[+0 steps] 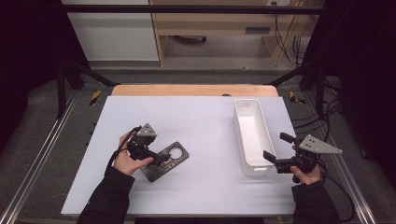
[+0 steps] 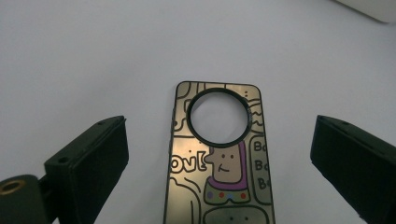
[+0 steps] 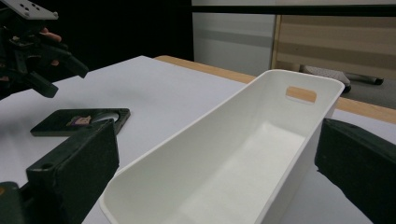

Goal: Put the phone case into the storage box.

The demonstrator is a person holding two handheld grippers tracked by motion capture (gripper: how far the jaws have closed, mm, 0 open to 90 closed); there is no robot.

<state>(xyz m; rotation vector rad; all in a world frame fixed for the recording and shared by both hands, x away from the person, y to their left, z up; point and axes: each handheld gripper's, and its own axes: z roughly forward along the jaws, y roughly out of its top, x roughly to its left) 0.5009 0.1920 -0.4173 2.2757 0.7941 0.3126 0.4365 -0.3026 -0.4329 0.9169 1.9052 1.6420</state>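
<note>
A dark phone case point(image 1: 181, 157) with cartoon drawings and a round camera hole lies flat on the white table sheet, left of centre. My left gripper point(image 1: 161, 157) hovers over its near end. In the left gripper view the case point(image 2: 219, 186) lies between the two black jaws, and the left gripper point(image 2: 219, 135) is open with nothing held. My right gripper point(image 1: 276, 146) is open at the near right end of a long white bin point(image 1: 252, 135). In the right gripper view the empty bin point(image 3: 233, 154) sits between the wide-apart jaws of the right gripper point(image 3: 217, 147).
The white sheet point(image 1: 196, 116) covers a wooden table whose far edge point(image 1: 194, 90) shows. Metal frame rails run along both sides. The right gripper view also shows the phone case point(image 3: 79, 121) and the left gripper point(image 3: 51, 70) off to the left.
</note>
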